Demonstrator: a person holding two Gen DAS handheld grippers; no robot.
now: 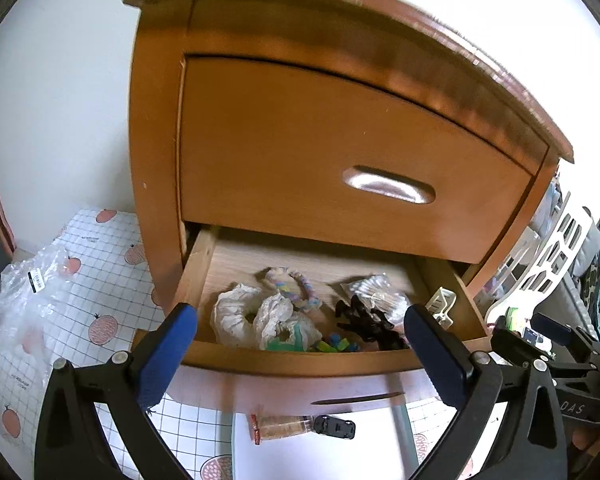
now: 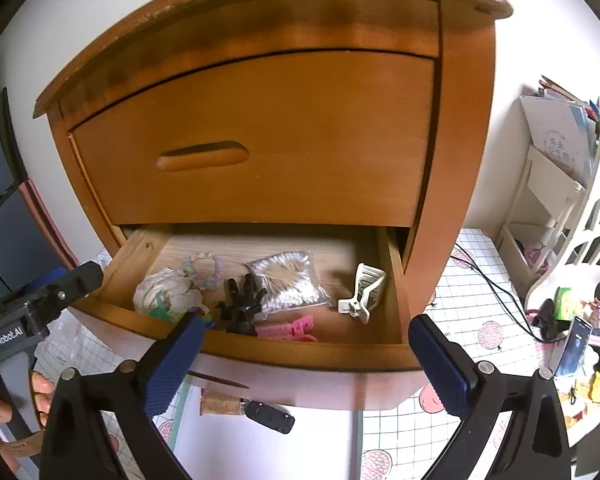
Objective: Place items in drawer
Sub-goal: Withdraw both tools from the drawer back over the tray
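The lower drawer (image 1: 300,360) (image 2: 300,354) of a wooden nightstand stands pulled out. Inside lie crumpled white scrunchies (image 1: 256,320) (image 2: 166,290), a pastel bead bracelet (image 1: 296,286) (image 2: 206,266), black claw clips (image 1: 364,320) (image 2: 242,302), a bag of cotton swabs (image 1: 374,290) (image 2: 286,280), a white clip (image 1: 442,304) (image 2: 362,290) and pink hair clips (image 2: 288,328). My left gripper (image 1: 300,316) hangs open in front of the drawer, with nothing between its blue fingers. My right gripper (image 2: 308,322) is open and empty too, beside it.
The upper drawer (image 1: 340,152) (image 2: 260,140) is closed. On the floor mat below lie a small cork-filled bottle (image 1: 280,426) (image 2: 220,400) and a black clip (image 1: 334,426) (image 2: 270,414). A clear plastic bag (image 1: 24,292) lies left. A white shelf (image 2: 556,184) and clutter stand right.
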